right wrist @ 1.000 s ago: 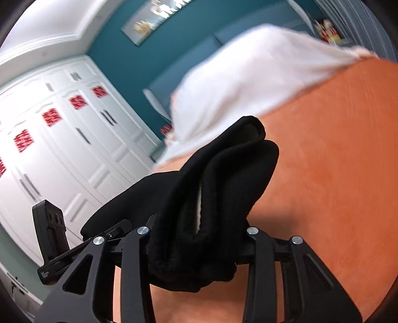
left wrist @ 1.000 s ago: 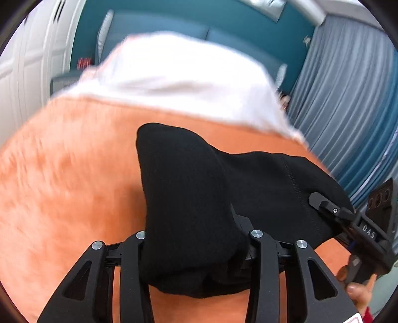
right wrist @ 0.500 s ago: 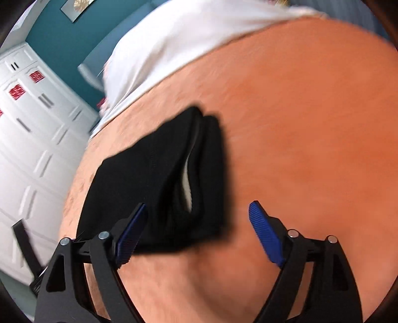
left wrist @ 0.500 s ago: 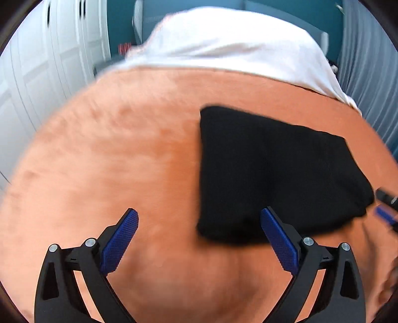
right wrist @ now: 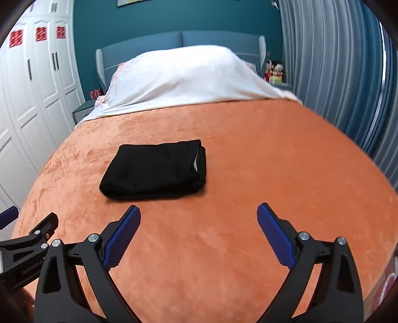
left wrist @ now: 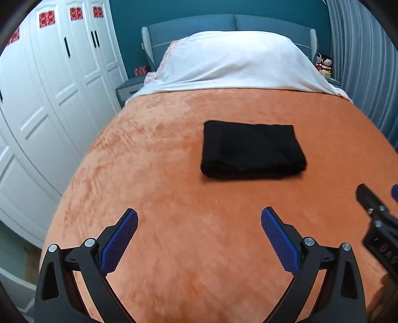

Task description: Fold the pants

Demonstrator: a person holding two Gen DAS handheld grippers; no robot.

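The black pants [left wrist: 251,149] lie folded into a compact rectangle on the orange blanket [left wrist: 174,188] of the bed. They also show in the right wrist view [right wrist: 156,169], with a sliver of white lining at their right end. My left gripper [left wrist: 199,218] is open and empty, held back from the near edge of the pants. My right gripper [right wrist: 199,213] is open and empty too, in front of the pants and to their right. Each gripper's black frame shows at the edge of the other's view.
A white cover [left wrist: 233,62] drapes over the pillows at the blue headboard [left wrist: 233,22]. White wardrobe doors [left wrist: 49,99] stand along the left. Grey-blue curtains [right wrist: 335,62] hang on the right. Small nightstands flank the bed's head.
Both grippers let go of the folded pants, opened, and pulled back and up. The pants now rest flat on the blanket, farther away in both views.
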